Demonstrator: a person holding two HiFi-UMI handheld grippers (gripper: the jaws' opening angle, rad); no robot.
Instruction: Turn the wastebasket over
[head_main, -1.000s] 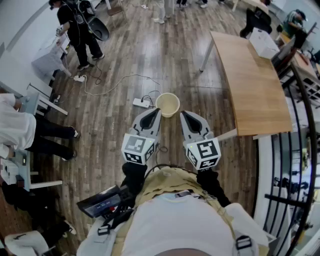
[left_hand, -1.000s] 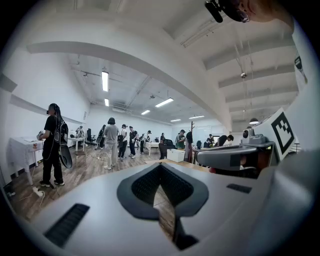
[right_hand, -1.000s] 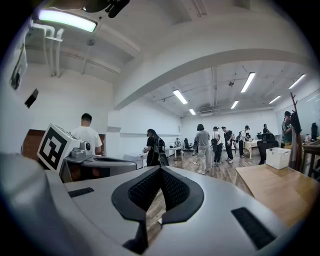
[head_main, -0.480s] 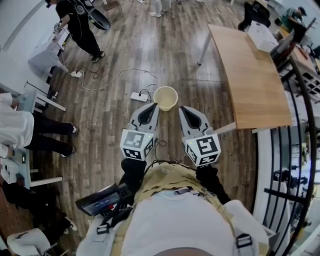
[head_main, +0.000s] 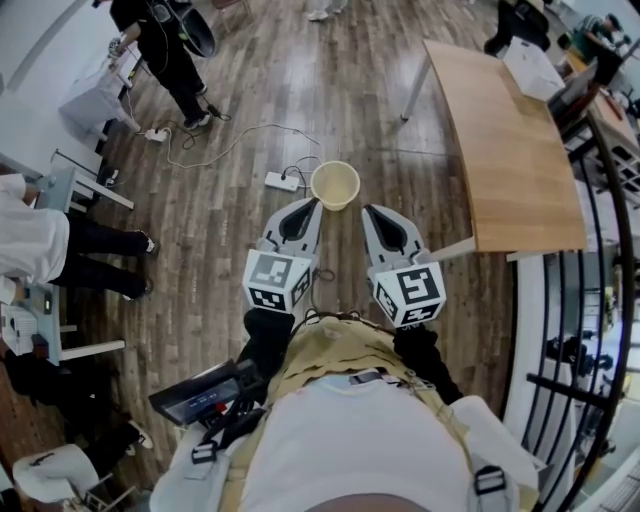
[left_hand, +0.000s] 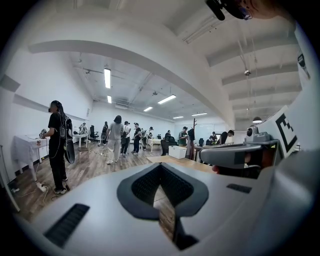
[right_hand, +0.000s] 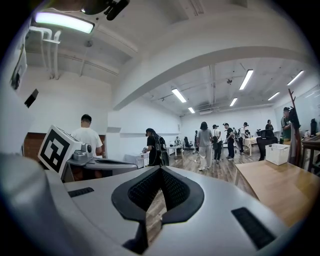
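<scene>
The pale yellow round plastic wastebasket (head_main: 335, 184) still stands mouth-up, untouched, beyond the left gripper (head_main: 307, 204) and right gripper (head_main: 372, 212), both with fingers together and empty, so turning hasn't begun.

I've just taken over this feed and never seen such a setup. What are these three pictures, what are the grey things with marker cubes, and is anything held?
There is no robot here. A person holds a gripping tool in each hand, and the cubes are part of those. The head view looks steeply down from the person's head at the left tool and right tool. The other two pictures come from cameras riding on each tool, looking along its jaws. Both sets of jaws are together and hold nothing. Just ahead, the wastebasket stands upright on the floor, untouched. A power strip lies beside it, and a table stands to the right.
</scene>
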